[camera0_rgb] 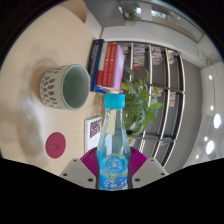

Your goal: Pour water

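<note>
I'm clamping the gripper [113, 172] around the slick, squashy water bottle's [113, 140] lower body, near the tabletop's [35, 55] edge, mug [67, 85] beyond.

We note a clear plastic water bottle [113, 145] with a blue cap and blue label, upright and capped between the fingers, and at its 10 o'clock an open patterned mug [65, 85] lying tilted on the tabletop.

Bottle [113, 145] right of mug [65, 86]
</note>
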